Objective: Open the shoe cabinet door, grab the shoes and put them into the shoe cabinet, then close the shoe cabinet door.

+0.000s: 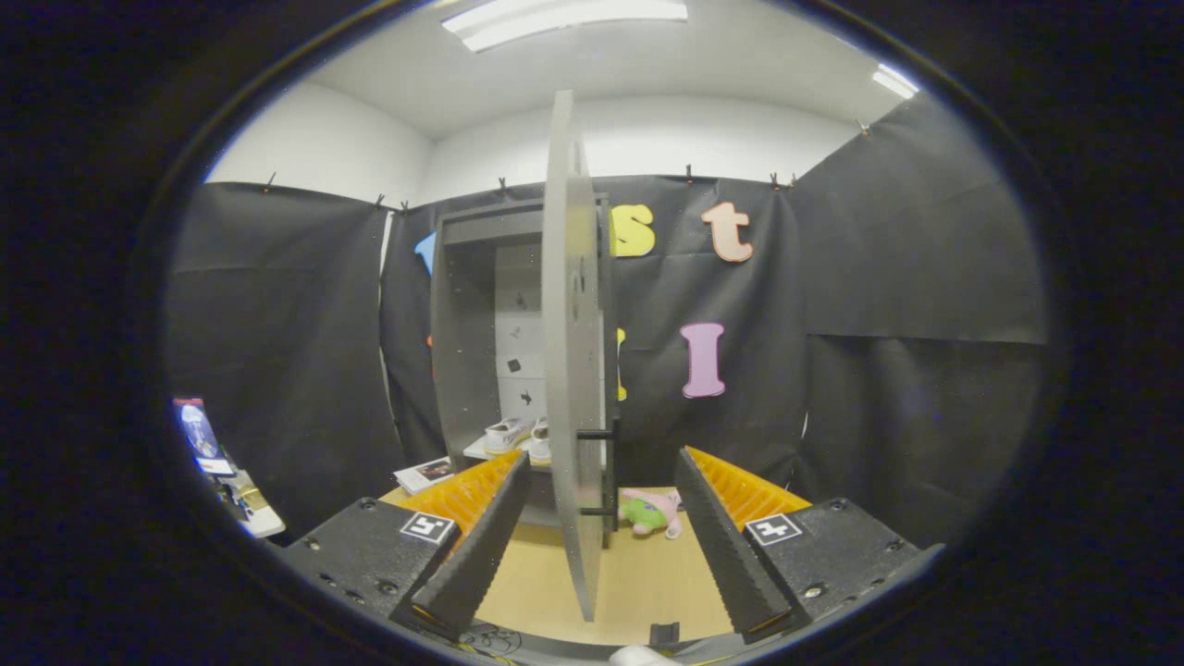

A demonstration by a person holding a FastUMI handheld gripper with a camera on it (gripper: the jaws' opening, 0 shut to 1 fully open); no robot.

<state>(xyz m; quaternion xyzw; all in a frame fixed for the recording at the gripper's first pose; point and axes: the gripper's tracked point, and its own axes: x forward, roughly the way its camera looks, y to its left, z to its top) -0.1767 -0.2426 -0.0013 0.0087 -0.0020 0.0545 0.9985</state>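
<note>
A grey shoe cabinet (467, 324) stands on the wooden table against the back wall. Its door (573, 370) is swung wide open toward me, edge-on, and its free edge reaches into the gap between my fingers. A black handle (606, 472) sticks out on the door's right face. A pair of white shoes (518, 435) sits on the shelf inside the cabinet, partly hidden by the door. My gripper (597, 546) is open, its fingers on either side of the door's edge without touching it.
A small pink and green plush toy (657, 511) lies on the table just right of the door. A booklet (425, 474) lies left of the cabinet's base. A side stand with a lit device (199, 433) is at the far left.
</note>
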